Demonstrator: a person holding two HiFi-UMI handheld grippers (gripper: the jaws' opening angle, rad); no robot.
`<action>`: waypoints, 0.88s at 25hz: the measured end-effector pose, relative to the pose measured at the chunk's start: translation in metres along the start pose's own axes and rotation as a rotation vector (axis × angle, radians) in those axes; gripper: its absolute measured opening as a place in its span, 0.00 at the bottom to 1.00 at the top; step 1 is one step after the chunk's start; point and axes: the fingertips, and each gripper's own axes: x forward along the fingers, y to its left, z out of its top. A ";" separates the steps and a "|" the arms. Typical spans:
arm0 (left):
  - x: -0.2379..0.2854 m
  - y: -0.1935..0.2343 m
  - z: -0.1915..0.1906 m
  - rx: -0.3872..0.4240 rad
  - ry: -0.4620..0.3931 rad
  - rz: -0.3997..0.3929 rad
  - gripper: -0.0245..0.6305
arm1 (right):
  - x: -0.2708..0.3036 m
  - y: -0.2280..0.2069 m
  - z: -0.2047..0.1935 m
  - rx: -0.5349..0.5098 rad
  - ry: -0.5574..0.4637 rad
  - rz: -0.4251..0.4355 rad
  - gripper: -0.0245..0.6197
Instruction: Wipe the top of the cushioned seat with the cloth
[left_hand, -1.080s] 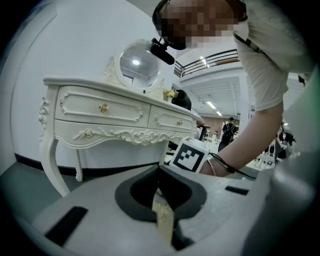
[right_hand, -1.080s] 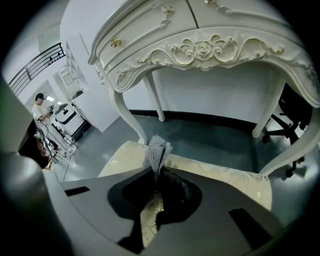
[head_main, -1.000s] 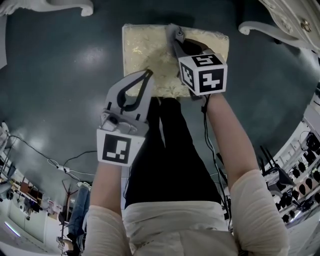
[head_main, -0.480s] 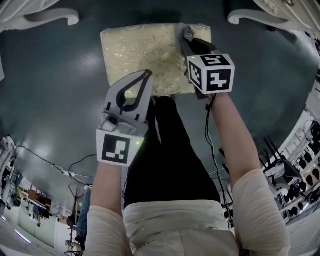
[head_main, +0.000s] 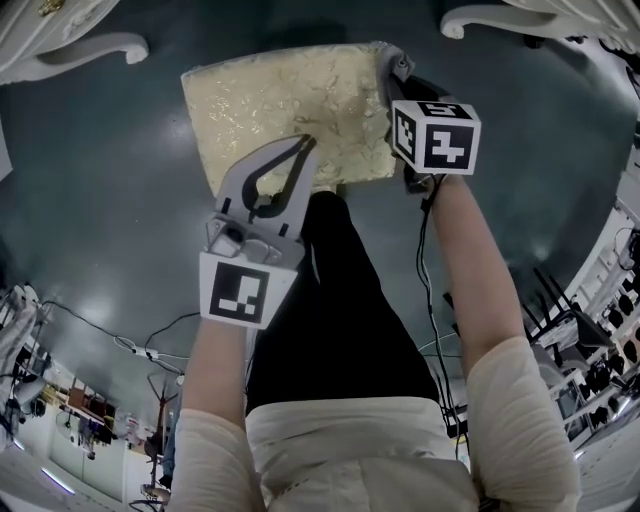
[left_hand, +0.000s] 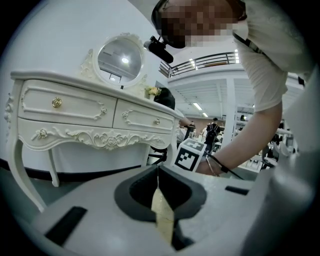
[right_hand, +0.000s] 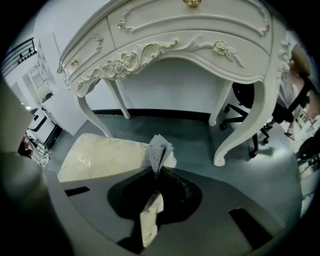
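1 seat (head_main: 270, 100), 1 cloth (right_hand: 157, 149), 2 grippers (head_main: 303, 146) (head_main: 398, 84) (1 table (right_hand: 200, 30)).

Cloth (right_hand: 157, 150) prob. slid to seat (head_main: 280, 100) R edge.

We get heavy fisheye bending in all 3 views, w/ black vignette round both gripper views. Head view is dim; the dark floor (head_main: 90, 230) carries soft pale glare patches. Left gripper view is brightest, lit by ceiling lights (left_hand: 197, 106) & a glowing mirror (left_hand: 119, 59). Right gripper view is greyer. The left gripper (left_hand: 159, 175) & right gripper (right_hand: 152, 172), close to the lens, look soft.
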 end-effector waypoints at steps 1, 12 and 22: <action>-0.001 -0.002 0.000 0.000 0.003 -0.001 0.04 | -0.002 -0.006 -0.002 0.010 0.011 -0.017 0.08; -0.045 0.007 0.005 0.000 -0.005 0.017 0.04 | -0.038 0.063 0.011 -0.033 -0.036 0.060 0.08; -0.138 0.060 -0.010 0.012 0.003 0.102 0.04 | -0.031 0.235 0.011 -0.117 -0.026 0.248 0.08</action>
